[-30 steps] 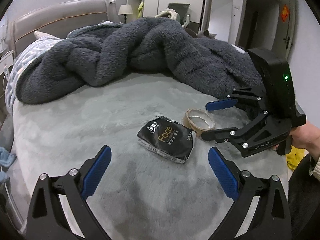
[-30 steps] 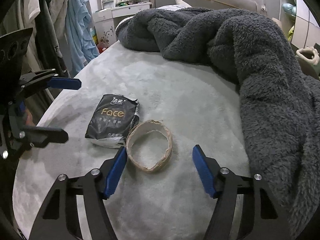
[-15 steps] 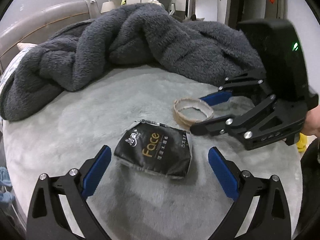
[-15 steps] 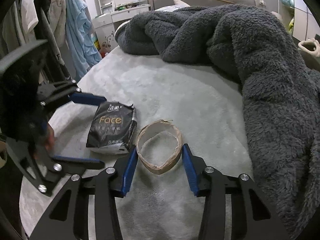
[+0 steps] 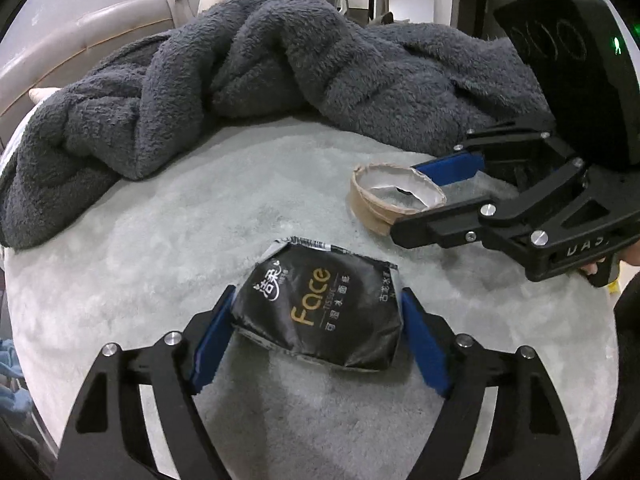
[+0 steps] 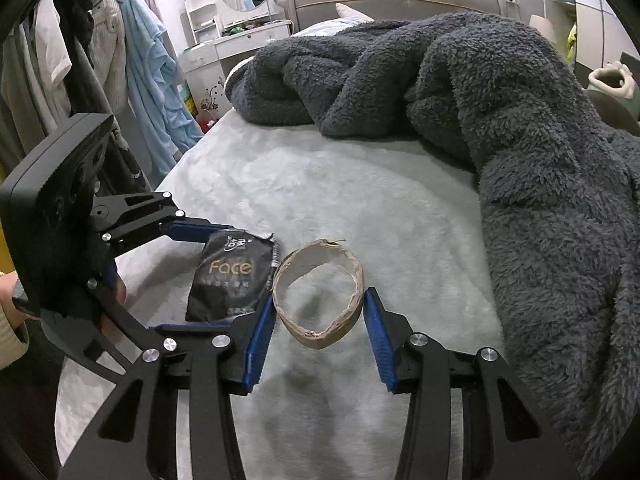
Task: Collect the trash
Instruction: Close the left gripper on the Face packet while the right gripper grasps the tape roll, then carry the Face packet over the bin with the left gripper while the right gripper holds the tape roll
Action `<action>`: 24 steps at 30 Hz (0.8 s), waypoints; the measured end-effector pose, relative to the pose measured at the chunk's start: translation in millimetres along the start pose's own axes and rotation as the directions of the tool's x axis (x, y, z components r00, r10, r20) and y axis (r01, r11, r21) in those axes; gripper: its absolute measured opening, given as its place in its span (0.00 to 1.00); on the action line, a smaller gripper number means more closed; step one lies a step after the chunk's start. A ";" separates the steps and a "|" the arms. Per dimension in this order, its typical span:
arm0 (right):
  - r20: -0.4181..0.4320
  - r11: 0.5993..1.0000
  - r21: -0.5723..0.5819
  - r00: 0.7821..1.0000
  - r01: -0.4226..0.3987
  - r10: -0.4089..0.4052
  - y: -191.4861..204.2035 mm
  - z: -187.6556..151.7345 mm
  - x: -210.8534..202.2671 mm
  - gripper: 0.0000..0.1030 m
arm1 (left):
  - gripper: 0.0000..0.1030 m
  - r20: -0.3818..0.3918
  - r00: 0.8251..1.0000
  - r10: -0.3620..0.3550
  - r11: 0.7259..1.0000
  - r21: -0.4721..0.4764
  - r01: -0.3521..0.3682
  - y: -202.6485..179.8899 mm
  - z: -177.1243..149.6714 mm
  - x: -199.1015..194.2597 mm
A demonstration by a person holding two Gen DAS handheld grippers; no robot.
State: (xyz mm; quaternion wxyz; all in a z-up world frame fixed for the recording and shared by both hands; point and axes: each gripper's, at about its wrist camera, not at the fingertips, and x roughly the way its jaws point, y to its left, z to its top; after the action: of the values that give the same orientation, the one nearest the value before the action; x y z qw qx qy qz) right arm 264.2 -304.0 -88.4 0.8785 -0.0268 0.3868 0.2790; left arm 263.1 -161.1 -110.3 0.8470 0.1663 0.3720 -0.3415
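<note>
On the bed (image 5: 168, 208), the tissue pack (image 5: 320, 316) looks light and squashy (best pinched across its short sides); the left gripper (image 5: 316, 332) has just been closing and touches both sides. The right gripper (image 6: 320, 324) clasps the thin cardboard ring (image 6: 320, 292), which could buckle. Only the right view shows the hanging clothes (image 6: 132, 64).

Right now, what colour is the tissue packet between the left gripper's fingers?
Black, with gold "Face" lettering and white print; the tissue packet shows best in the left wrist view.
</note>
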 end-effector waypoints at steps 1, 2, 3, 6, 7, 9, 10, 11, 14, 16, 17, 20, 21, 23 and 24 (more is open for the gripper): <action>-0.001 1.000 -0.001 1.000 0.000 0.000 0.9 0.2 -0.1 0.44 | 0.78 0.001 1.000 0.002 1.000 0.003 -0.002 -0.7 0.3 -0.4; -0.001 1.000 -0.002 1.000 -0.001 0.001 2.6 0.4 0.2 0.44 | 0.77 0.002 1.000 0.003 1.000 0.004 -0.003 -1.2 0.5 -0.9; -0.003 1.000 0.000 1.000 -0.004 0.004 4.0 1.1 1.0 0.44 | 0.77 0.003 1.000 0.004 1.000 0.001 -0.004 -1.2 0.1 -2.5; -0.004 1.000 0.002 1.000 -0.004 0.004 7.9 2.6 2.5 0.44 | 0.77 0.000 1.000 0.014 1.000 -0.019 -0.014 -0.5 -3.2 -9.4; -0.004 1.000 0.002 1.000 -0.003 0.003 8.9 3.3 3.3 0.44 | 0.77 -0.002 1.000 0.022 0.999 -0.027 -0.022 0.0 -4.6 -12.3; -0.007 1.000 -0.001 1.000 0.002 -0.002 12.3 5.3 4.6 0.44 | 0.77 -0.003 0.999 0.039 0.998 -0.043 -0.039 1.6 -7.9 -19.4; -0.006 1.000 -0.001 1.000 0.002 -0.002 13.3 5.5 3.9 0.44 | 0.77 -0.002 0.999 0.050 0.997 -0.054 -0.050 3.1 -9.6 -23.8; -0.002 1.000 -0.002 1.000 0.002 -0.002 15.4 6.2 2.3 0.44 | 0.77 -0.001 0.998 0.058 0.996 -0.065 -0.058 4.3 -11.0 -27.4; 0.006 1.000 -0.005 1.000 0.002 -0.002 22.9 4.5 -7.7 0.44 | 0.77 0.009 0.996 0.090 0.989 -0.118 -0.089 10.0 -15.9 -43.1; 0.009 1.000 -0.003 1.000 0.000 0.000 26.3 3.5 -11.0 0.44 | 0.77 0.017 0.994 0.112 0.982 -0.157 -0.108 13.0 -20.2 -55.4; 0.012 1.000 0.004 1.000 0.001 -0.001 28.9 2.3 -13.3 0.44 | 0.77 0.017 0.992 0.125 0.978 -0.168 -0.120 14.2 -21.8 -59.8; 0.011 1.000 0.012 1.000 -0.003 0.003 37.3 -2.9 -16.9 0.44 | 0.77 0.019 0.986 0.169 0.964 -0.210 -0.161 16.3 -29.6 -75.6; 0.009 1.000 0.009 1.000 0.000 0.000 40.8 -4.4 -17.1 0.44 | 0.77 0.018 0.984 0.179 0.960 -0.224 -0.170 16.5 -32.8 -80.2; 0.004 1.000 -0.007 1.000 0.003 -0.003 51.6 -7.5 -17.4 0.44 | 0.77 0.016 0.979 0.205 0.948 -0.251 -0.195 16.7 -38.1 -90.4; 0.003 1.000 -0.017 1.000 0.002 -0.002 58.0 -9.0 -18.5 0.44 | 0.77 0.015 0.976 0.216 0.944 -0.260 -0.205 15.6 -40.6 -94.4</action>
State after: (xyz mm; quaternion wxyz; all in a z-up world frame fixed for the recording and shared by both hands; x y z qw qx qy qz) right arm 218.4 -266.2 -72.1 0.8791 -0.0342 0.3833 0.2813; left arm 206.8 -85.4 -66.9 0.9007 0.0864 0.3749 -0.2016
